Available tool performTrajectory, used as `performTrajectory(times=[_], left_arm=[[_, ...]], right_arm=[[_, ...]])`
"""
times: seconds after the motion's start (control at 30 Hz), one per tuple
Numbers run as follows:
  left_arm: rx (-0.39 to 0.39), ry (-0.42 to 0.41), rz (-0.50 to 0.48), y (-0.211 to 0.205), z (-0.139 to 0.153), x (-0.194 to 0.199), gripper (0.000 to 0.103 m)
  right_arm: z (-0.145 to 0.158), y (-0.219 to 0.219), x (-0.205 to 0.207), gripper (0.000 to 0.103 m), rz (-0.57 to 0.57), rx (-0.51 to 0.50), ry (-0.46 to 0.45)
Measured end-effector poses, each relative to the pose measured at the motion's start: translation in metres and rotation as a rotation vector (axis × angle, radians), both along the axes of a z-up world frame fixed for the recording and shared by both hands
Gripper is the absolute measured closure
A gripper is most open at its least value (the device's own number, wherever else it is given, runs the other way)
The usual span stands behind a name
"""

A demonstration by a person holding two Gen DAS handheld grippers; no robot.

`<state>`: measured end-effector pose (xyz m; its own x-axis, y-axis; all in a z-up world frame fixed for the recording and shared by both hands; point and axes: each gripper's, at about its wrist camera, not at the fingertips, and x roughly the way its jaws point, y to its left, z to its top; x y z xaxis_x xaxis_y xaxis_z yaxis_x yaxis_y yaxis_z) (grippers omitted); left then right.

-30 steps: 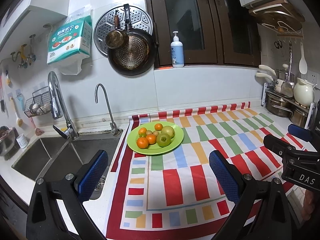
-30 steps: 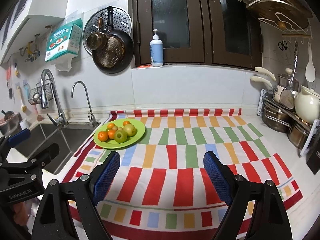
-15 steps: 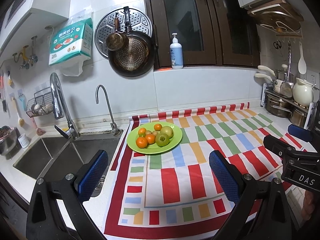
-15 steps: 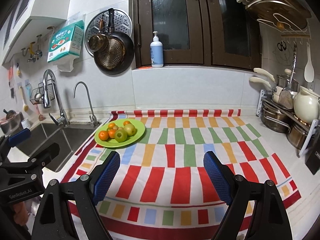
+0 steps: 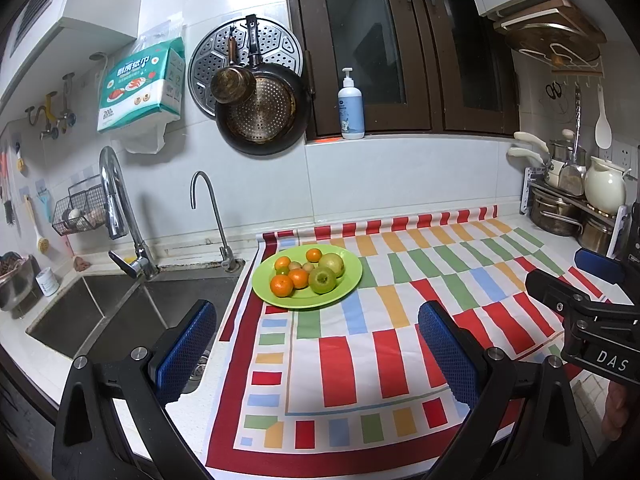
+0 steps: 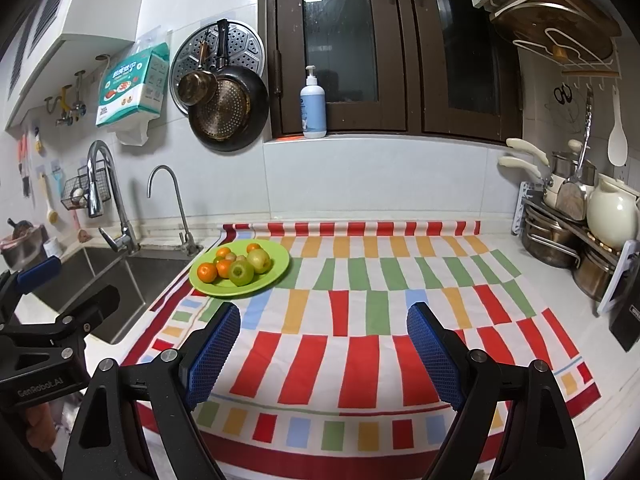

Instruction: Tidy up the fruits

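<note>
A green plate (image 5: pixel 344 286) sits at the left end of a striped cloth (image 5: pixel 360 352), next to the sink. It holds two green apples (image 5: pixel 322 280), several small oranges (image 5: pixel 282 285) and a few small brownish fruits. The plate also shows in the right wrist view (image 6: pixel 276 268). My left gripper (image 5: pixel 316 344) is open and empty, held above the cloth's front left, short of the plate. My right gripper (image 6: pixel 324 348) is open and empty above the cloth's front middle, to the right of the plate. Each gripper shows at the edge of the other's view.
A steel sink (image 5: pixel 120 312) with two taps (image 5: pixel 120 216) lies left of the cloth. A rack of pots and a white jug (image 6: pixel 612 212) stands at the right. Pans (image 5: pixel 260 116) hang on the back wall, and a soap bottle (image 5: pixel 352 108) stands on the sill.
Both views have drawn back slightly from the counter, so a little more of the cloth's front edge shows. The plate and fruit have not moved. Both grippers stay open.
</note>
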<state>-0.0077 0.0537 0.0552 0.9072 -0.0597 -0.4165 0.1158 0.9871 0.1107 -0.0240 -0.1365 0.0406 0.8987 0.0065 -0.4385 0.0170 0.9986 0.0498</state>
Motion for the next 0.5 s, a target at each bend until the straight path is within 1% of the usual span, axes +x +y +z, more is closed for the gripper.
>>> performTrajectory(times=[0.5], left_arm=[[0.001,0.002,-0.004,-0.0043,0.0026,-0.0001,0.0]], right_arm=[[0.0029,-0.0037,-0.0012,0.017,-0.001,0.0,-0.003]])
